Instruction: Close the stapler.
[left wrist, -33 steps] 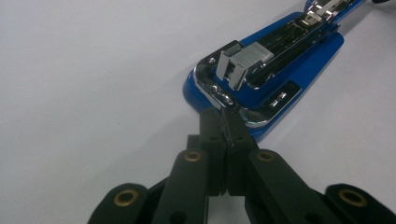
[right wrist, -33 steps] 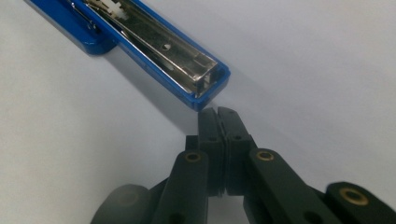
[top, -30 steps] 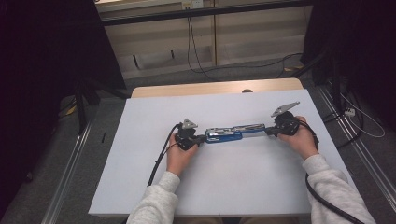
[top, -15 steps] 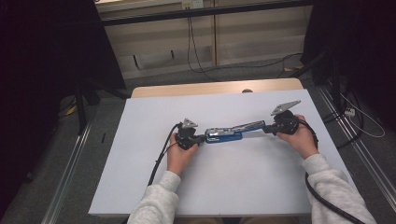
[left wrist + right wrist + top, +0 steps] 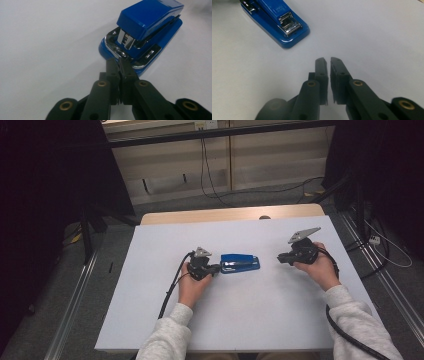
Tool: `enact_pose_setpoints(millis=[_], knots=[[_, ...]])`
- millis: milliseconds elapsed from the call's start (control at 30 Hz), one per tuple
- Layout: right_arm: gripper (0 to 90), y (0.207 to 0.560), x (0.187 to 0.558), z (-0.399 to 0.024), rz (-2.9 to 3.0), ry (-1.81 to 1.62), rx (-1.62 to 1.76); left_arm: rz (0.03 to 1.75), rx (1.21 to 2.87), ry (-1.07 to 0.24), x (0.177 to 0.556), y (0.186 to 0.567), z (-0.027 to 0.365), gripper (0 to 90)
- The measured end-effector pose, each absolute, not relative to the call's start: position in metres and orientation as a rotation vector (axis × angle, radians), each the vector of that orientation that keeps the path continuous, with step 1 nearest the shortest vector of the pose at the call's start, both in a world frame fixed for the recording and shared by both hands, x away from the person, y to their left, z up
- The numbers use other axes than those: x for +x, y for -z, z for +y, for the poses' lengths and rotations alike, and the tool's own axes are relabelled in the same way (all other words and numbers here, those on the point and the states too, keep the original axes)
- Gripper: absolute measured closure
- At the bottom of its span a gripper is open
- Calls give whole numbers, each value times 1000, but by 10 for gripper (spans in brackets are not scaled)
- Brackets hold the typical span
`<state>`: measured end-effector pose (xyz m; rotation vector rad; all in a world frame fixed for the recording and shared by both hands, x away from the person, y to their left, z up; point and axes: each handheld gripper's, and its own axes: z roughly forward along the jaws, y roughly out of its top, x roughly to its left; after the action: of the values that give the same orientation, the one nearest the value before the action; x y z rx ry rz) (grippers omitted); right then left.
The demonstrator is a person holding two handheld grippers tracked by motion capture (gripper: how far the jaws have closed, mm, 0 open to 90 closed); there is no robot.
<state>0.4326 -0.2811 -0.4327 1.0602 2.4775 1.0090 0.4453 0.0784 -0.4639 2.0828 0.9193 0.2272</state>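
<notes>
Open table all round, one stapler mid-frame

My left gripper (image 5: 216, 268) sits jaws together against the stapler (image 5: 240, 263), which blocks its way rightward. My right gripper (image 5: 281, 258) has bare white table (image 5: 260, 320) between it and the stapler; the lower frame lies open too.

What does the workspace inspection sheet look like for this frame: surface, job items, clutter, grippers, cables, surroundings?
Surface: white table top, flat and bare apart from one item; a wooden edge shows at the far side.
Job's things: blue stapler lying closed on the table, between the two grippers.
Clutter: nothing seen.
Grippers: left gripper jaws shut, tips at the stapler's chrome end; contact cannot be confirmed. Right gripper jaws nearly together, holding nothing, apart from the stapler.
Cables: left gripper's cable trails across the table toward the near edge; right gripper's cable runs along the sleeve.
Surroundings: floor cables, metal rails, dark curtains.
</notes>
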Motion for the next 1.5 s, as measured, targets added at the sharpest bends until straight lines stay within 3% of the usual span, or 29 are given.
enact_pose_setpoints(millis=[167,300,333,400,433,500,600,733,1000,1500], knots=[[698,434,430,-280,2479,-1030,1090,924,2072,-233,443,457,82,747],[604,433,426,-278,2486,-1078,1098,939,2047,-211,441,452,88,605],[543,433,425,-277,2474,-1081,1102,933,2052,-212,441,451,90,559],[513,432,425,-277,2465,-1089,1130,947,2031,-214,439,449,92,527],[471,433,424,-278,2460,-1106,1142,944,2038,-215,439,447,94,467],[404,433,424,-280,2435,-1158,1220,916,2027,-202,436,444,97,450],[307,431,419,-284,2414,-1169,1227,926,2013,-197,433,439,101,282],[216,430,411,-289,2370,-1216,1286,914,2006,-161,429,435,108,190],[168,426,396,-286,2374,-1221,1241,904,1982,-151,422,430,121,120],[133,429,371,-284,2425,-1191,1211,895,1953,-170,408,423,144,106]])
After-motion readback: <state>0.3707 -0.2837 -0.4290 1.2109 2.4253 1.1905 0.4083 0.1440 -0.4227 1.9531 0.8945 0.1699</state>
